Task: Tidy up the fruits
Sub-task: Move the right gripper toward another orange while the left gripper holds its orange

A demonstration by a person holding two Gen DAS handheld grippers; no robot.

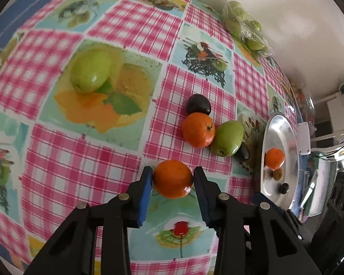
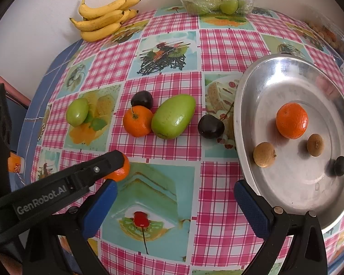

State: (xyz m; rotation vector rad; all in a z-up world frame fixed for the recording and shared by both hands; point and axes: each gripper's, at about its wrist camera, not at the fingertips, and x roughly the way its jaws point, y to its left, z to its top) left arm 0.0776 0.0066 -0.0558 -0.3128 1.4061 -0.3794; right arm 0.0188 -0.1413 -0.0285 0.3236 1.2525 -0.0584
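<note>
Fruit count on the checked cloth and metal plate

Three mandarins (image 2: pixel 291 120), three dark cherries (image 2: pixel 211 126), two loose green fruits (image 2: pixel 173 119), two brown longans (image 2: pixel 264 154), one banana bunch (image 2: pixel 104 20), one wrapped tray of green fruits (image 2: pixel 214 0).

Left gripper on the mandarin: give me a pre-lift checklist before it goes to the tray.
1. Grip: left gripper has both blue pads against the held mandarin, one on each side. Ok.
2. Lifted off the cloth: cannot tell.
3. Free space on the metal tray: bare metal near its front edge; it holds one mandarin, two brown fruits and a dark one. Ok.
4. Path to the tray: right gripper is open, empty, right by the tray's near rim. Not ok, may get in the way.
5. Neighbours: the other loose mandarin lies apart from the held one. Ok.
</note>
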